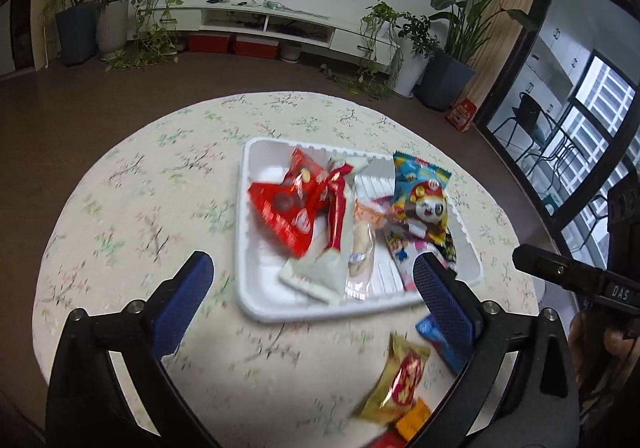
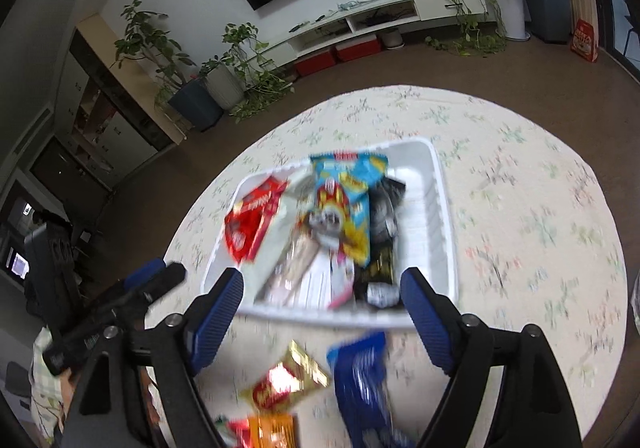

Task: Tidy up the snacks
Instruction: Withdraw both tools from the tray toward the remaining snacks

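**Snacks gathering in the white tray on the round table**

The round table [image 1: 120, 208], covered in a pale floral cloth, is carrying everything. The white tray [image 1: 256, 300] is sitting near its middle, holding most of the snacks: a red triangular packet [image 1: 280, 212] is lying at its left side, a blue cartoon bag [image 1: 420, 192] is lying at its right, and a pale long wrapper [image 1: 360, 248] is resting between them.

Outside the tray, on the near part of the table, a blue packet [image 2: 360, 380] is lying just beside a gold and red packet [image 2: 288, 380], with a small orange packet [image 2: 272, 432] at the bottom edge.

The left tongs [image 1: 314, 280] are hovering above the tray's near edge, spread wide and gripping nothing. The right tongs [image 2: 322, 296] are likewise gaping wide above the tray's near rim, holding nothing.
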The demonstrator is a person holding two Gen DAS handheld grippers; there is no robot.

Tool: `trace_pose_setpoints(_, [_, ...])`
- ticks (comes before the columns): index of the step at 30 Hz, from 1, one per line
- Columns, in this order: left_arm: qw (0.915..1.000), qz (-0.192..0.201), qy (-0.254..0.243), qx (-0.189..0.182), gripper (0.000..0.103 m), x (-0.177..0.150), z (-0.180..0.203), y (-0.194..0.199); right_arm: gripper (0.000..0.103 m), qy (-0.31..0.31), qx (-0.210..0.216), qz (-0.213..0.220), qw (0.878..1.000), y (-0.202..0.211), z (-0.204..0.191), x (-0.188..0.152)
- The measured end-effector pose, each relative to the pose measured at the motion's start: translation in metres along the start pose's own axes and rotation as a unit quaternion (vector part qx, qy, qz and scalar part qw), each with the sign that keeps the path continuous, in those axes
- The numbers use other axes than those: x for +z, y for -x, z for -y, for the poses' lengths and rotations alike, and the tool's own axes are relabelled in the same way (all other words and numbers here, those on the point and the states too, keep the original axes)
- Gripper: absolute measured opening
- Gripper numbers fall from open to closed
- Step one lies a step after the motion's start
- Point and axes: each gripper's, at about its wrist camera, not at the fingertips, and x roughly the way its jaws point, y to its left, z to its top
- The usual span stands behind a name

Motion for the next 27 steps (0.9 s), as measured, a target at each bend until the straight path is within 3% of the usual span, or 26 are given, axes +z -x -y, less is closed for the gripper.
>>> trace_pose_setpoints(9, [0.9972,-0.061,-0.042,0.007,0.102,-0.093,0.002,0.049,0.083,-0.016,-0.001,0.005,1.0,0.035,0.005,-0.079])
trace_pose_setpoints(13, [0.9947,-0.088,-0.051,0.017,0.102,-0.132,0.017,0.057,0.083,0.013,-0.014,0.002,1.0,0.039,-0.011,-0.108])
trace_pose_setpoints(16, [0.9889,-0.095,-0.111,0.028,0.102,-0.155,0.038,0.059,0.083,0.01,-0.005,0.01,1.0,0.039,-0.012,-0.126])
trace_pose_setpoints(19, [0.9837,-0.101,-0.146,0.028,0.102,-0.164,0.048,0.059,0.083,-0.014,0.002,0.008,1.0,0.038,-0.003,-0.135])
trace_pose_setpoints(27, [0.9759,-0.123,-0.179,0.025,0.101,-0.162,0.053,0.043,0.083,-0.018,0.002,0.004,1.0,0.037,0.002,-0.147])
